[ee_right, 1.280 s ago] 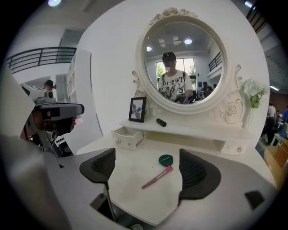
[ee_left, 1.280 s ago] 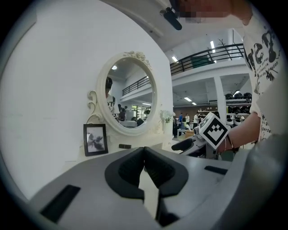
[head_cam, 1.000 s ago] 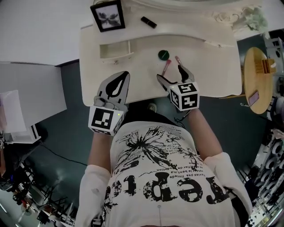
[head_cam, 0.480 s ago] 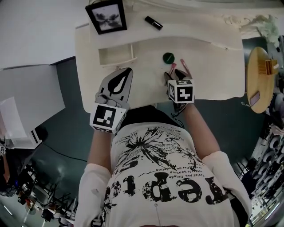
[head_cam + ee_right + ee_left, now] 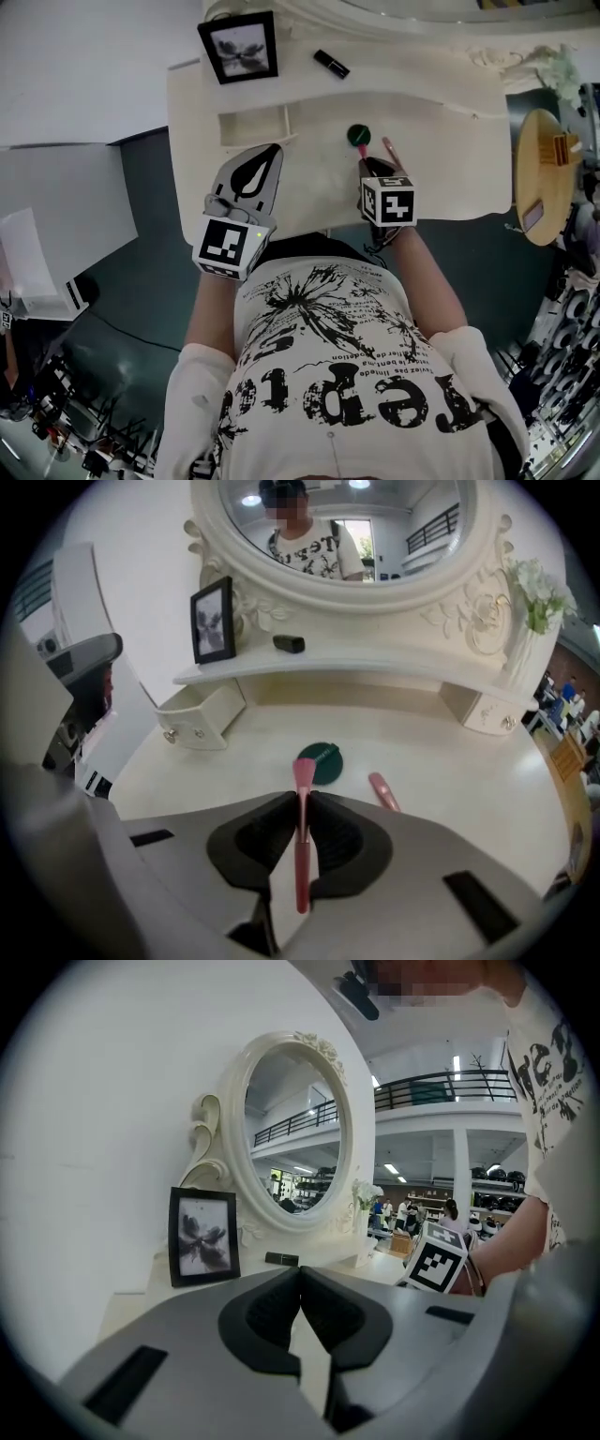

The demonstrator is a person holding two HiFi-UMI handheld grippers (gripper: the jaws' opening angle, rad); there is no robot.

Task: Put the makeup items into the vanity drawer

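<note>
My right gripper (image 5: pixel 302 803) is shut on a slim pink makeup brush (image 5: pixel 301 855), whose flat pink head (image 5: pixel 303 772) sticks out past the fingertips; its jaws have just been closing with the brush between them. In the head view that gripper (image 5: pixel 371 169) points down at the white vanity top (image 5: pixel 441 141). Just beyond lie a round green compact (image 5: pixel 320 761) and a pink tube (image 5: pixel 382 790). A small white drawer (image 5: pixel 202 714) stands pulled out at the left, open at the top (image 5: pixel 253 127). My left gripper (image 5: pixel 255 178) is shut on nothing and hovers near the drawer (image 5: pixel 300 1279).
A black lipstick (image 5: pixel 331 64) and a black picture frame (image 5: pixel 239 47) sit on the raised back shelf under the oval mirror (image 5: pixel 347 536). A second small drawer (image 5: pixel 483 714) is at the right. A round wooden stool (image 5: pixel 542 169) stands beyond the vanity's right edge.
My right gripper has dropped onto the pink brush and its wide-open jaws have closed on it. The left gripper has edged nearer the open drawer.
</note>
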